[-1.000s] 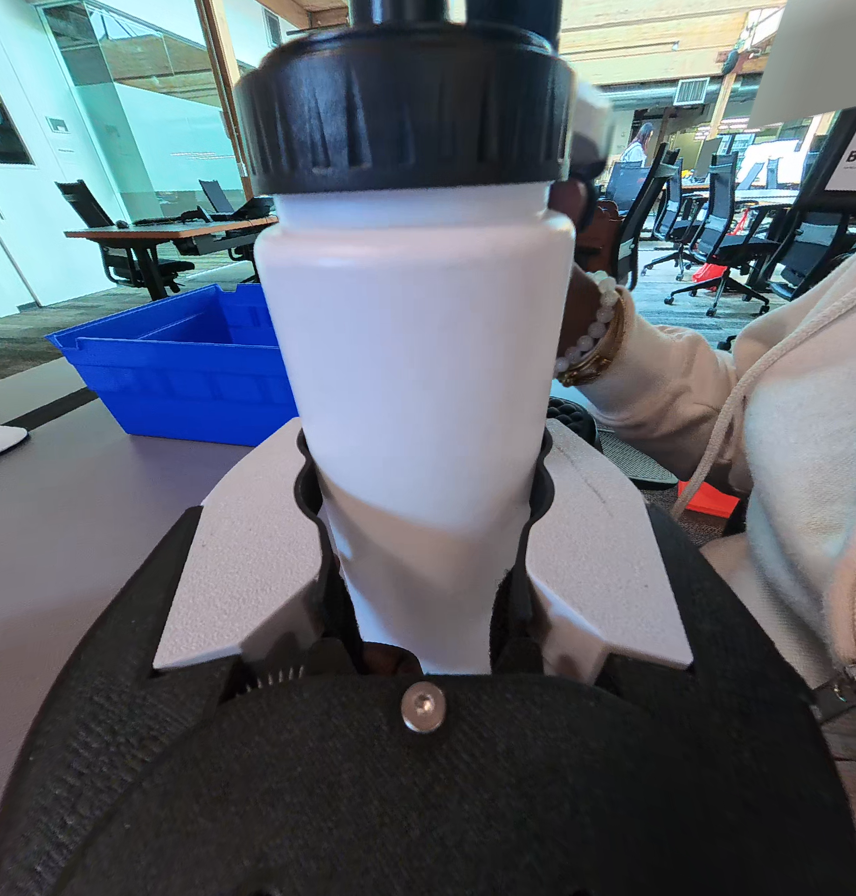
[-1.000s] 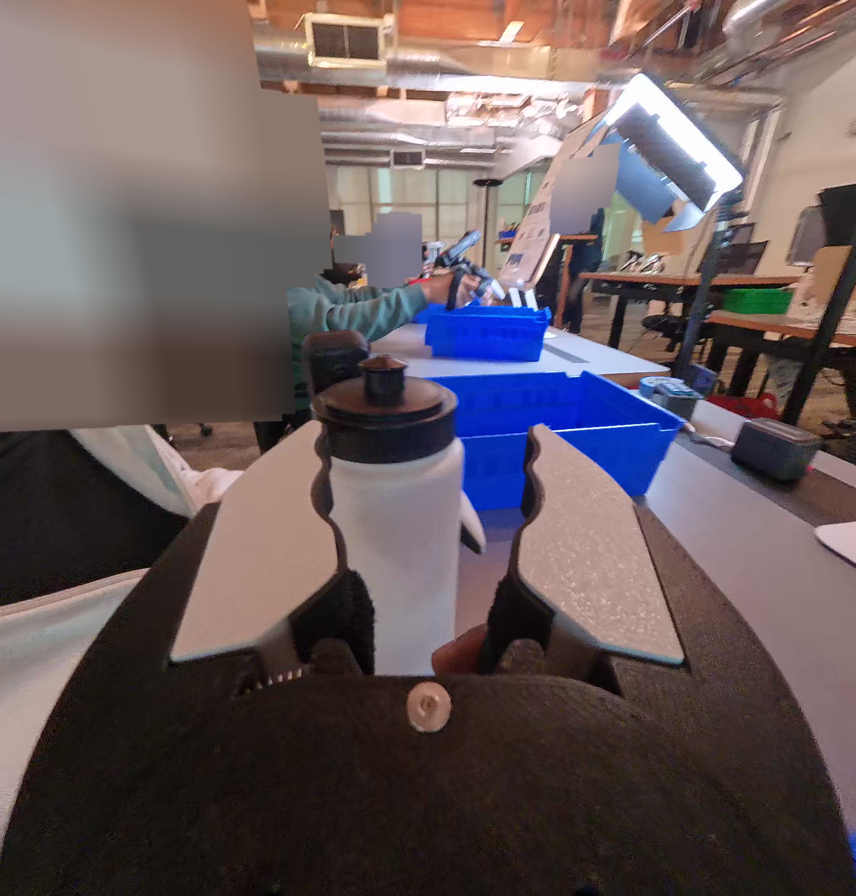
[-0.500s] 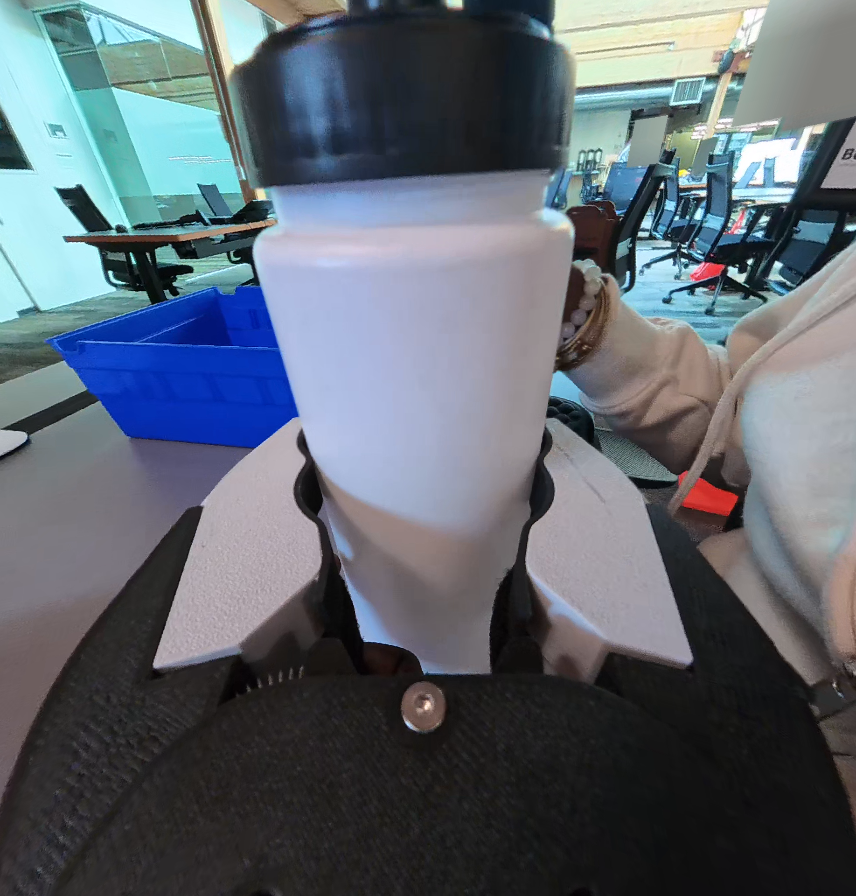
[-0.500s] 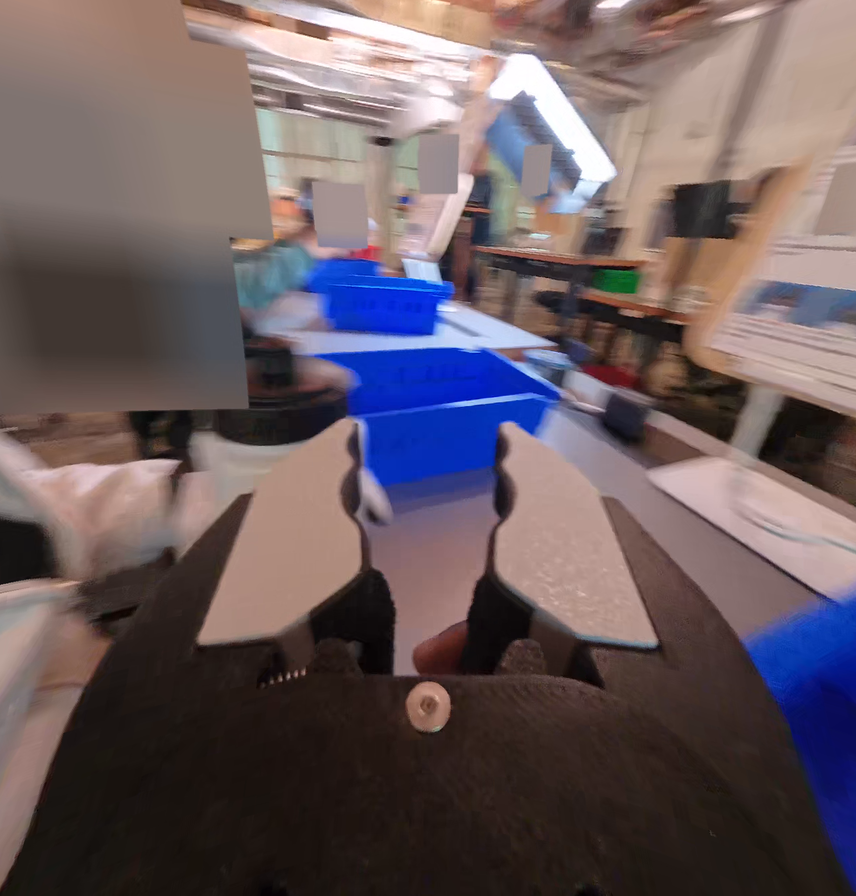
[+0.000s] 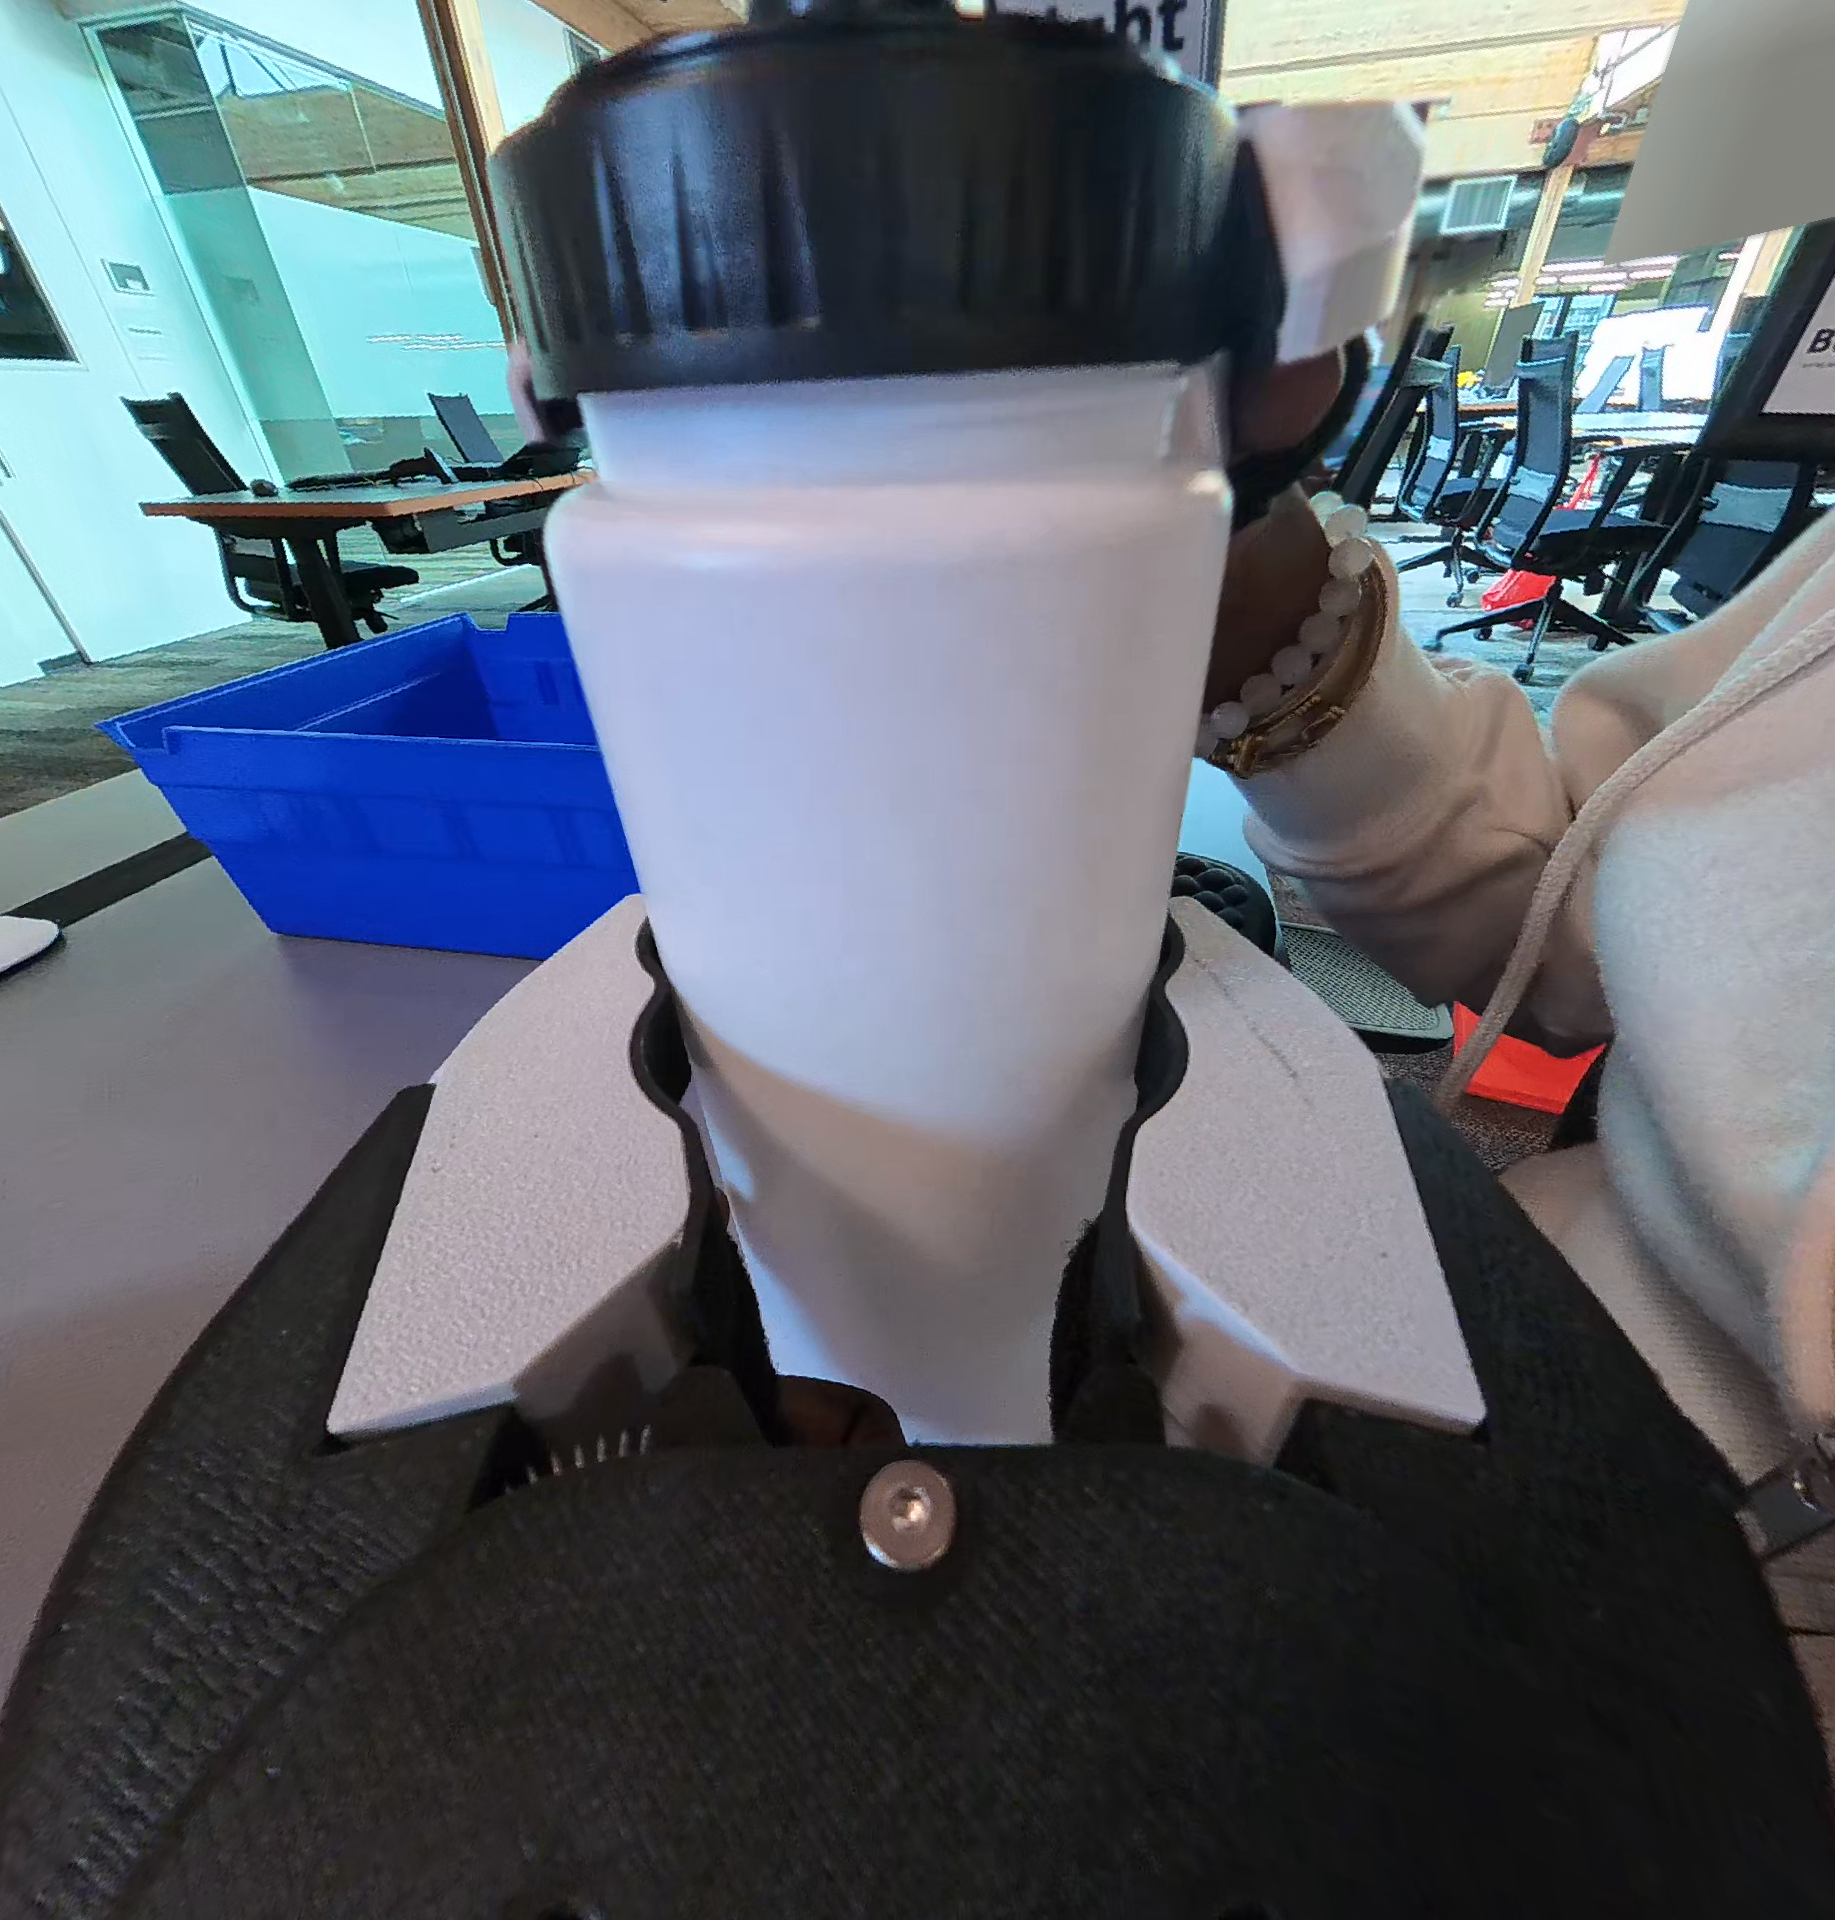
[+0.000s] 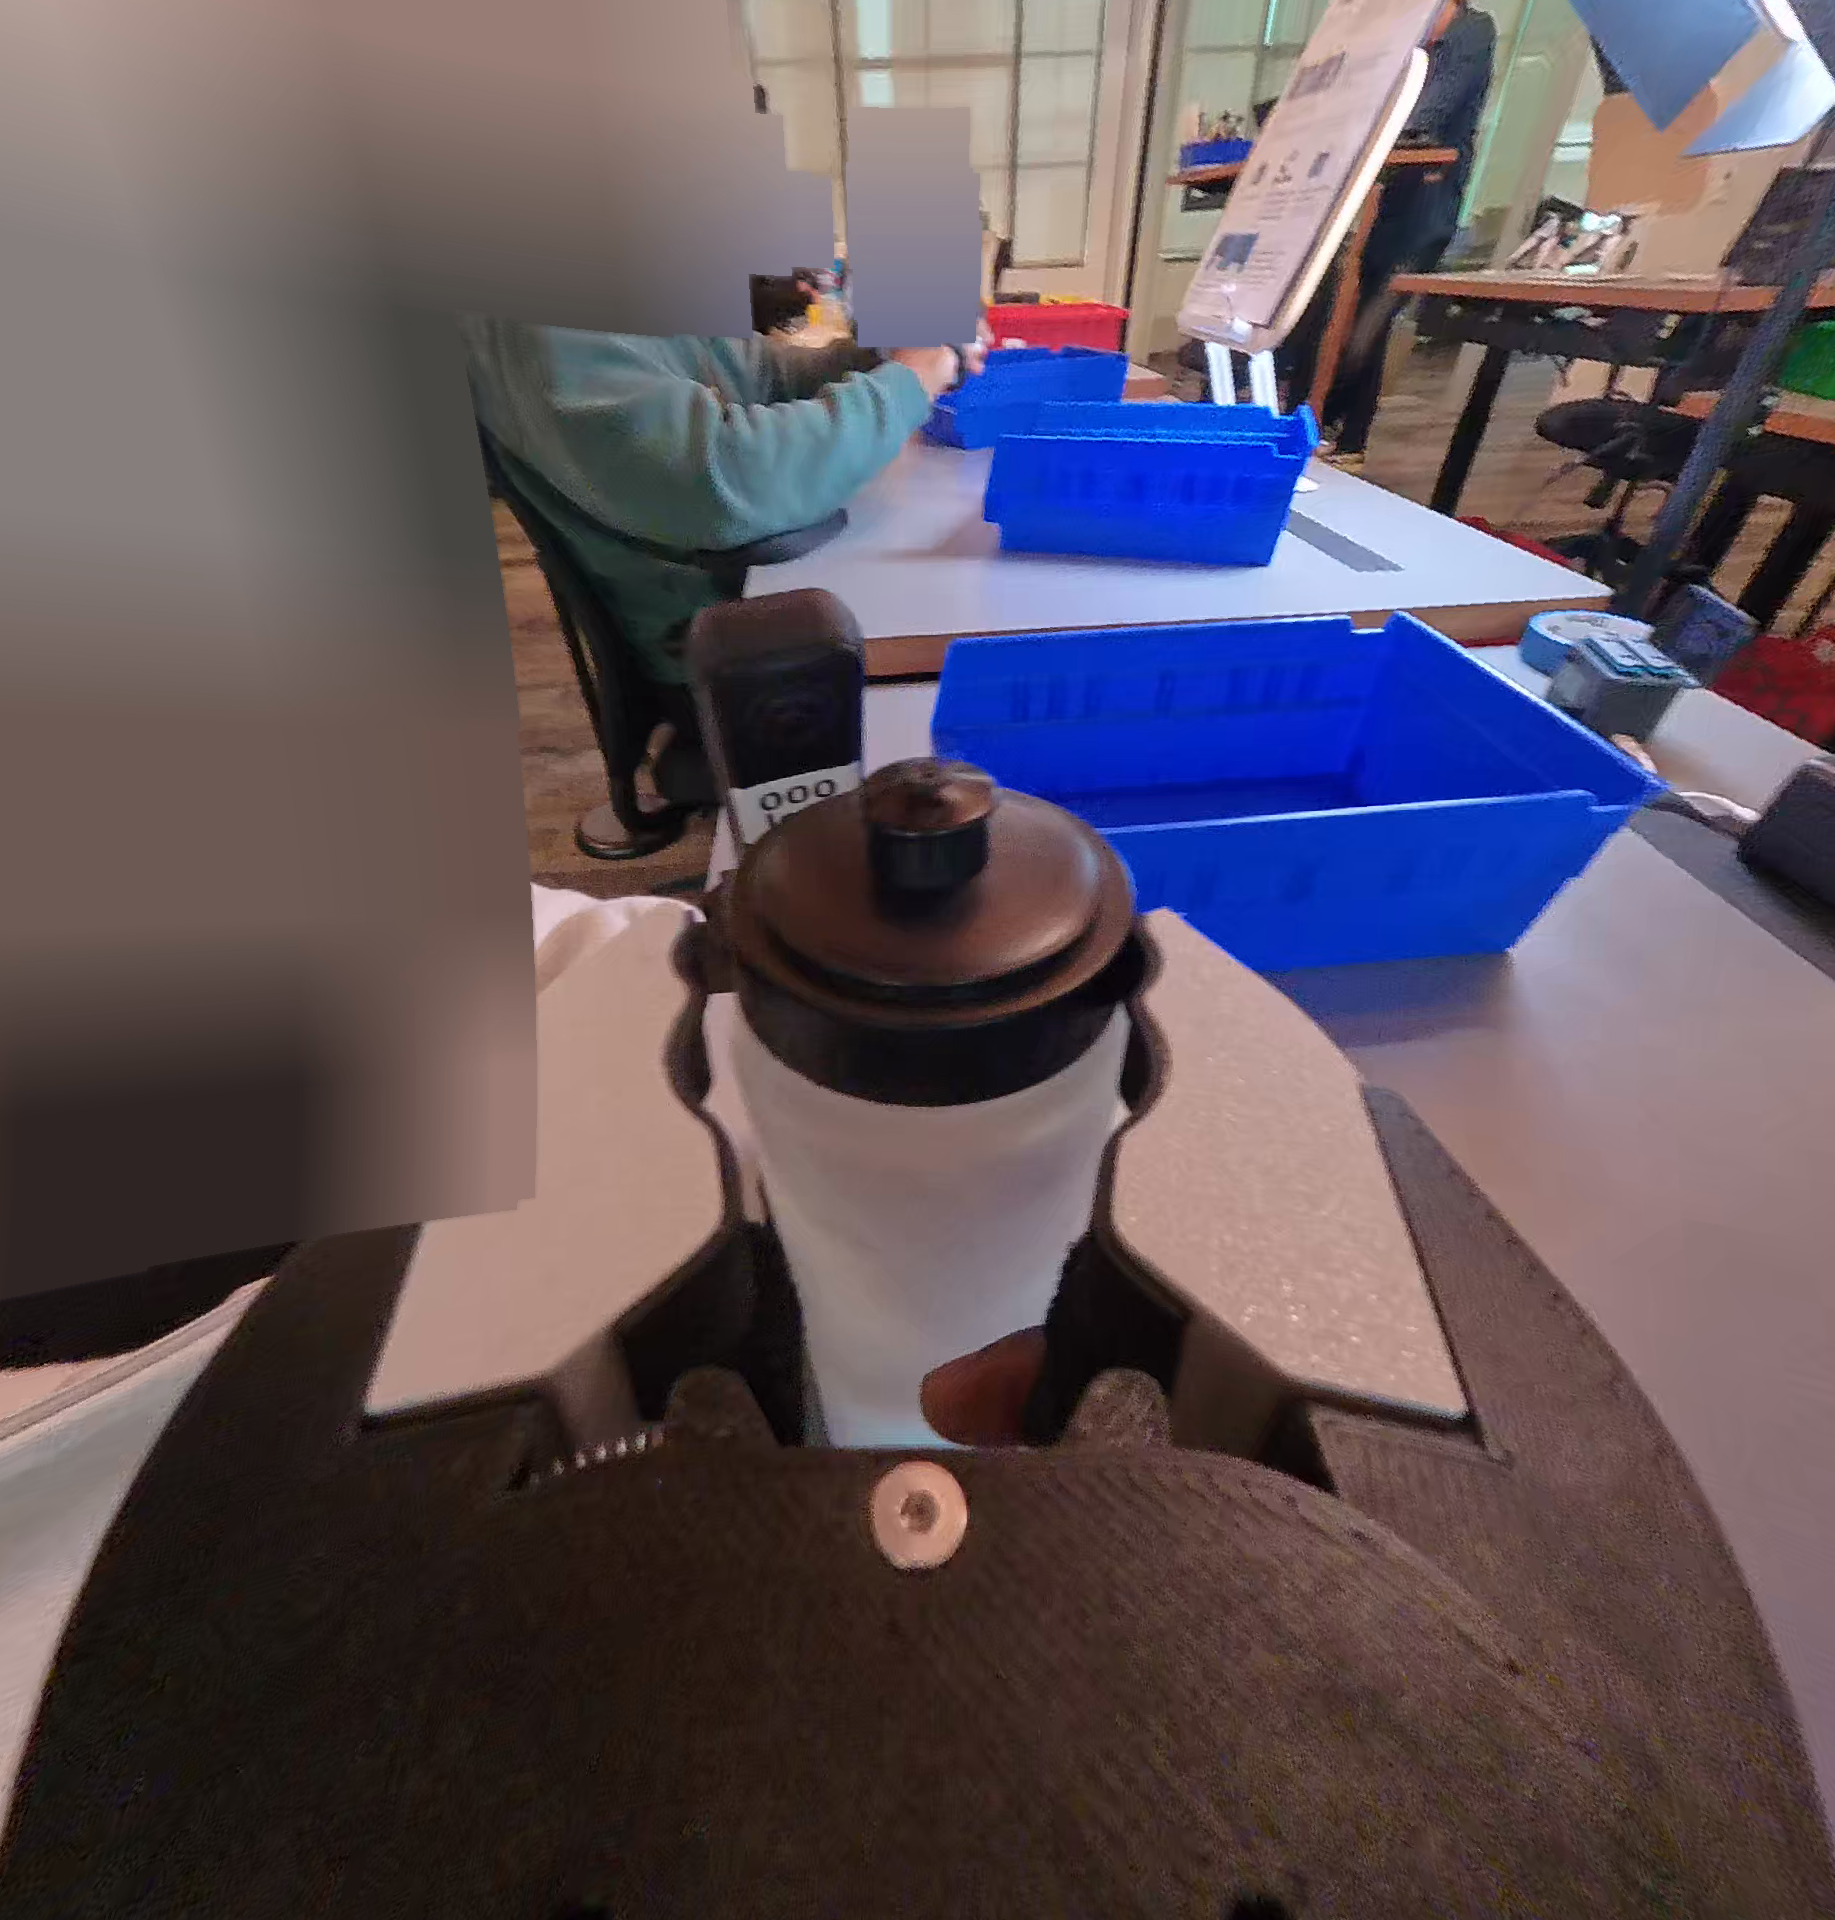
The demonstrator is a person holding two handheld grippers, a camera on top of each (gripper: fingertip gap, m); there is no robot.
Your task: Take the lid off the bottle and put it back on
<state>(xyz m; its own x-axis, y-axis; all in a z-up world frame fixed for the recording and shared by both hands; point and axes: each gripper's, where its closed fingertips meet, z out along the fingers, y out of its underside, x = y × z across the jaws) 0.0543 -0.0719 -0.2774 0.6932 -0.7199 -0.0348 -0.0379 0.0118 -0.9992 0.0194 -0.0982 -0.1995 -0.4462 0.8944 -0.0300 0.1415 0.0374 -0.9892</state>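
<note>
Left gripper (image 5: pixel 908 1049) is clamped on the white bottle (image 5: pixel 892 748) low on its body, upright above the table (image 5: pixel 165 1091). Right gripper (image 6: pixel 918 1023) brackets the black lid (image 6: pixel 928 966), jaws at its rim; we can't tell if they bite. Bottle looks light, squeezable plastic: we'd grip the lid's ribbed skirt, holding the body gently.

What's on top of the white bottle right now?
A black ribbed lid sits on the white bottle, with a closed-looking spout at its centre. The right gripper fingers flank the lid. The threads and the bottle's contents are covered.
</note>
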